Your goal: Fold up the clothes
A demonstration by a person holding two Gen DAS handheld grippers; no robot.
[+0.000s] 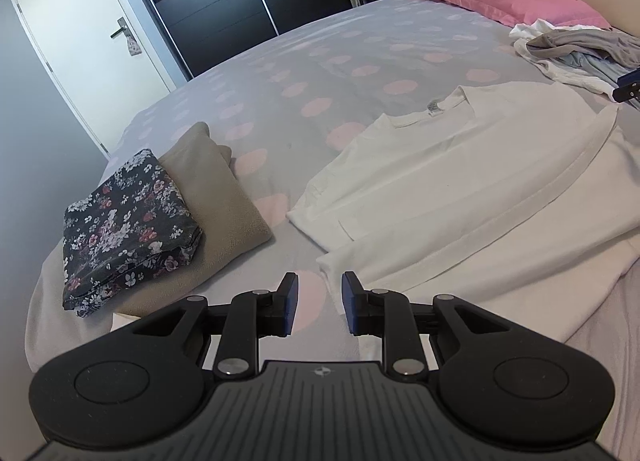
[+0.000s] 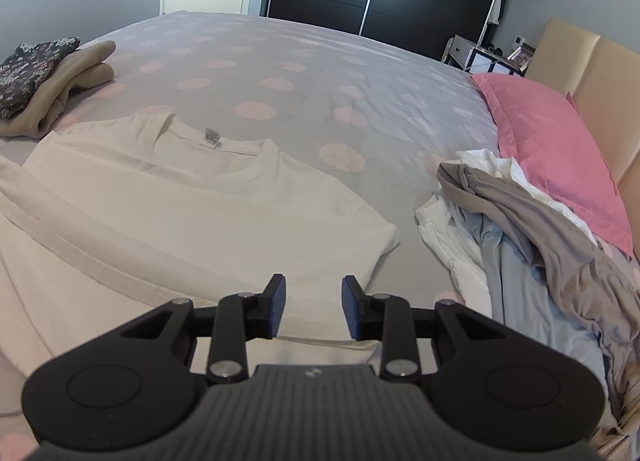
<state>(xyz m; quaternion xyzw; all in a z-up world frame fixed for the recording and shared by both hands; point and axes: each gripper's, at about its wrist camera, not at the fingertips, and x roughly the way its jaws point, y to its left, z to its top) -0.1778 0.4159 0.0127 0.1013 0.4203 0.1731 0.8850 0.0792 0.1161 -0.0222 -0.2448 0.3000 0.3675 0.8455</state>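
Note:
A white T-shirt (image 1: 472,181) lies flat on the bed, collar and label away from me, its lower part folded up over the body. It also shows in the right wrist view (image 2: 192,213). My left gripper (image 1: 319,301) is open and empty, just above the shirt's left sleeve edge. My right gripper (image 2: 313,303) is open and empty over the shirt's right sleeve and lower hem. The right gripper's tip shows at the far right edge of the left wrist view (image 1: 630,85).
A folded floral garment (image 1: 128,229) rests on a folded beige one (image 1: 216,201) at the bed's left. A heap of unfolded grey, white and blue clothes (image 2: 532,229) lies at the right beside a pink pillow (image 2: 552,145). The polka-dot bedspread (image 2: 300,73) stretches beyond, with wardrobe and door behind.

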